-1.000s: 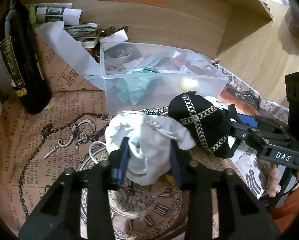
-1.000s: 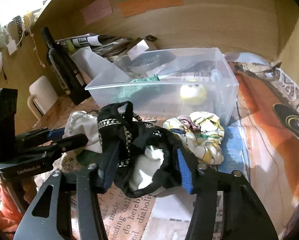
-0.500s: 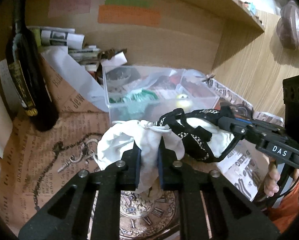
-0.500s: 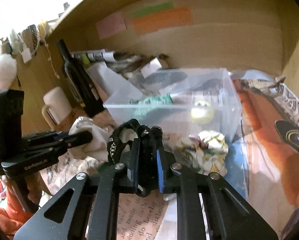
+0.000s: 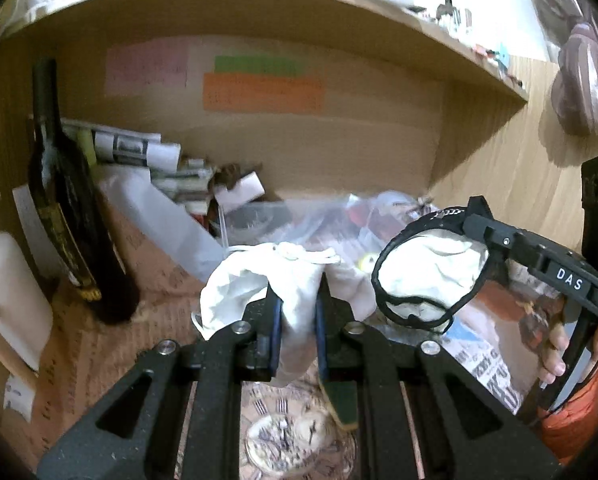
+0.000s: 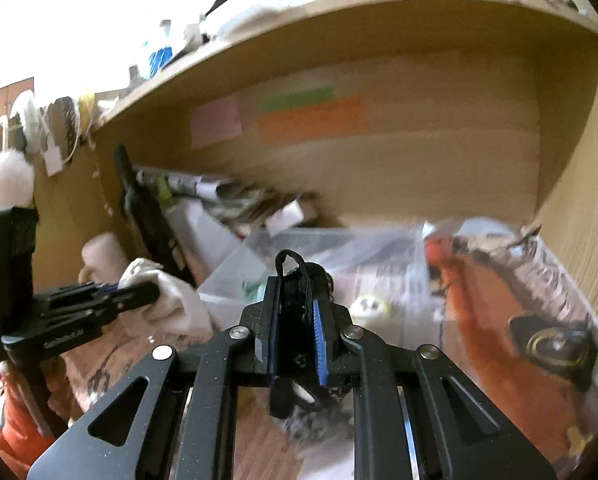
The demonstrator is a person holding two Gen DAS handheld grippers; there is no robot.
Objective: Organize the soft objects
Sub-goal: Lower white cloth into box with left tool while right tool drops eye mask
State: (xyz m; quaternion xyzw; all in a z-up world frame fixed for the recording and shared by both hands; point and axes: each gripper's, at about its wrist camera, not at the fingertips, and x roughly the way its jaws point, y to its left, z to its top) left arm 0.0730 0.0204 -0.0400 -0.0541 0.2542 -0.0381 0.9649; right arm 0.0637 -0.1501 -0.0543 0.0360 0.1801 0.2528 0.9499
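Behind, on the table, clear plastic box (image 5: 259, 220) beside dark bottle (image 5: 71, 216). In front of box, above table: white cloth bag (image 5: 295, 280) pinched tight in left gripper (image 5: 297, 320) jaws; black studded strap (image 6: 299, 280) clamped in right gripper (image 6: 297, 336) jaws, closed.

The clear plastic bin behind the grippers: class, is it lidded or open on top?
Open. The clear plastic bin shows no lid; its blurred contents are visible over the rim.
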